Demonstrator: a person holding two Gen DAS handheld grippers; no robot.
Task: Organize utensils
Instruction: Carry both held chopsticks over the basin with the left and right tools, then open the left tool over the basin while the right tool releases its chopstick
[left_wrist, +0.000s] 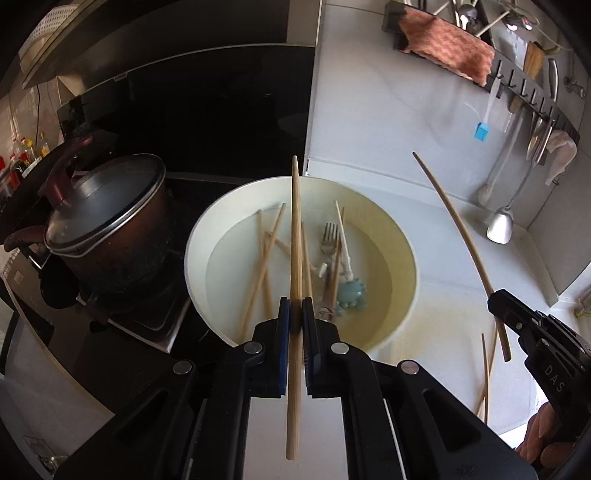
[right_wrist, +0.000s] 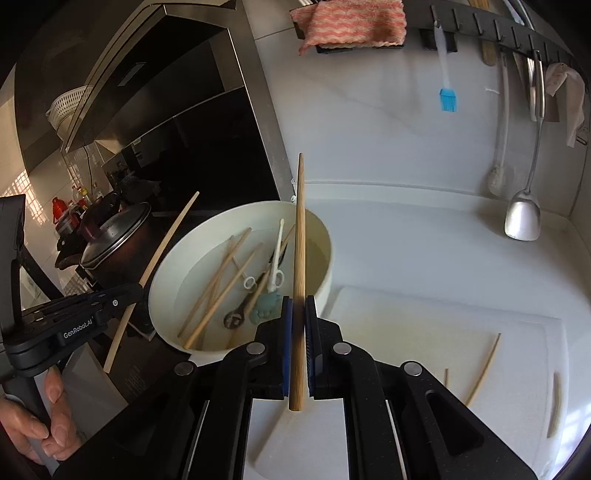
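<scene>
My left gripper (left_wrist: 295, 306) is shut on a pale wooden chopstick (left_wrist: 295, 229) that stands nearly upright above the white bowl (left_wrist: 402, 236). My right gripper (right_wrist: 298, 304) is shut on a darker wooden chopstick (right_wrist: 300, 240) in the same way. Each gripper shows in the other's view: the right one (left_wrist: 496, 295) at the right edge, the left one (right_wrist: 138, 286) at the left, held by a hand (right_wrist: 48, 417). In the bowl (right_wrist: 325, 229) lie several chopsticks (right_wrist: 221, 291), a fork (left_wrist: 330, 236) and small white and pale blue utensils (left_wrist: 351, 291).
A lidded pot (left_wrist: 107, 229) sits on the dark stove left of the bowl. A white cutting board (right_wrist: 461, 350) on the counter carries loose chopsticks (right_wrist: 484, 369). A wall rail (right_wrist: 517, 40) holds a pink cloth (right_wrist: 351, 22), blue brush (right_wrist: 447, 98), ladle and metal spatula (right_wrist: 522, 218).
</scene>
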